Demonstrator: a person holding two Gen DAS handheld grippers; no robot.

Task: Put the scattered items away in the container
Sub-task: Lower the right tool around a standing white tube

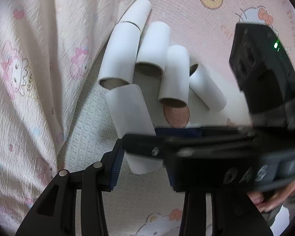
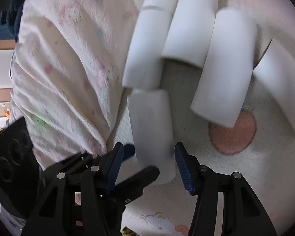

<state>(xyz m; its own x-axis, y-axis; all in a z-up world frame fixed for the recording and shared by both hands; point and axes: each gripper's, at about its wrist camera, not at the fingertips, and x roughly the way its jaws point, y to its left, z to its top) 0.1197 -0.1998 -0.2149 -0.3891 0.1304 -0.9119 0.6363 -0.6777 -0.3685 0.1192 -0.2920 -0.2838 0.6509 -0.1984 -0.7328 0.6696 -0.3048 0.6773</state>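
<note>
Lying on the patterned cloth (image 1: 186, 9) in a loose cluster, white cardboard tubes (image 1: 153, 47) are waiting for us, and the nearest tube (image 1: 130, 110) is sitting at the front of the group, just below the open brown ends of the others. We are bringing both tools onto that same tube. In the right wrist view the right gripper (image 2: 149, 165) is straddling its near end, with the blue ribbed pads (image 2: 183, 169) standing a little apart from the cardboard on either side, so its jaws are standing at a middling width and not pressing yet. In the left wrist view the left gripper (image 1: 142, 169) is also framing the tube's lower end; one blue pad is showing beside it, while the other side is hidden behind the black body of the right tool (image 1: 236, 157) crossing in front, so we cannot tell whether it is gripping. A hand (image 1: 269, 200) is holding that tool at the lower right. Farther out, a bunched fold of pink cartoon-print fabric (image 1: 29, 78) is rising along the left of the tubes, and a round reddish print (image 2: 233, 137) is showing on the cloth beside them. We are seeing no container in either view.
</note>
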